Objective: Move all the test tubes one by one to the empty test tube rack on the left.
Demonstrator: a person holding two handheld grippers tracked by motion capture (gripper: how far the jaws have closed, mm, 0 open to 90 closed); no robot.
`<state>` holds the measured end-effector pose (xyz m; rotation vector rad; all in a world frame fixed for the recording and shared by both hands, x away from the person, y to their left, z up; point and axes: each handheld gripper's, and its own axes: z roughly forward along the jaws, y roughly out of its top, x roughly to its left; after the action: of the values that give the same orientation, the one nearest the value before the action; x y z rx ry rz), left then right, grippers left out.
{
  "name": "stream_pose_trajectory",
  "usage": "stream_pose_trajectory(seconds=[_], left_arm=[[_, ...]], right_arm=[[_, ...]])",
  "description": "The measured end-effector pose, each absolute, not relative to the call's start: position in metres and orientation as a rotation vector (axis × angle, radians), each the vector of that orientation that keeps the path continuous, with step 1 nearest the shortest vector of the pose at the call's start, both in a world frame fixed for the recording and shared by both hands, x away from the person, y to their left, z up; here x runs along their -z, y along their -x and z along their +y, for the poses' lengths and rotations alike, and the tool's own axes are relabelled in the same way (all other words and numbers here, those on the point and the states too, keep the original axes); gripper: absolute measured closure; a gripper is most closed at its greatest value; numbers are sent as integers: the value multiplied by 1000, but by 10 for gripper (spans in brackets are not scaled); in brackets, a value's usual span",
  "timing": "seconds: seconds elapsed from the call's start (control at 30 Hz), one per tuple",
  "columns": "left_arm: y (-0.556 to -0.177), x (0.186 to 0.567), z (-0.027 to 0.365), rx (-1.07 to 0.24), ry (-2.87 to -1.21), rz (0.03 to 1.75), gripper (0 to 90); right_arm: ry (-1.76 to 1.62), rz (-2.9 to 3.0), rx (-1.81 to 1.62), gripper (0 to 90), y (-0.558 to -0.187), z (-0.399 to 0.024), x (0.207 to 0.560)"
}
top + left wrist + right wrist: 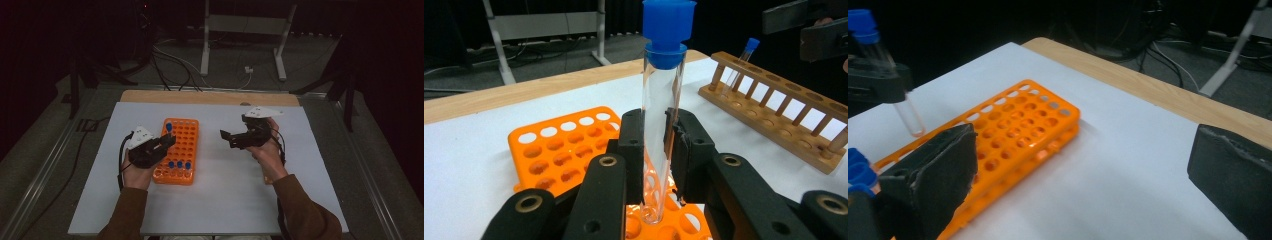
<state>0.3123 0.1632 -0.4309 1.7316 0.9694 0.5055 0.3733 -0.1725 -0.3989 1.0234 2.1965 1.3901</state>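
Pinching a clear test tube (658,135) with a blue cap between its pads, the left gripper (655,150) holds it upright just above the orange tube rack (559,150). Farther right, the right gripper (239,136) hovers over the white table (225,190), jaws spread wide and empty. Beyond it stands a wooden rack (774,100)

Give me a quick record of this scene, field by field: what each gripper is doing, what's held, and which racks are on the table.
left gripper: shut on test tube
test tube: clear, blue cap, upright, lifted above the orange rack
right gripper: open, nothing between the jaws
orange rack: on the white table, three capped tubes at its near end
wooden rack: one capped tube in it
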Motion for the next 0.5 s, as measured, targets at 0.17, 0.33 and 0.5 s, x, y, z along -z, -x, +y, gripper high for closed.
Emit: stream_pose_trajectory(seconds=[0.17, 0.33, 0.5], left_arm=[[-310, 435, 167, -503, -1736, 982, 780], [-306, 438, 171, -499, -1736, 985, 780], [-301, 440, 174, -497, -1740, 987, 779]], right_arm=[[-1040, 2167, -1381, 0, -373, -185, 402], [-1064, 2153, -1384, 0, -372, -195, 406], [-1079, 2140, -1382, 0, -371, -206, 408]])
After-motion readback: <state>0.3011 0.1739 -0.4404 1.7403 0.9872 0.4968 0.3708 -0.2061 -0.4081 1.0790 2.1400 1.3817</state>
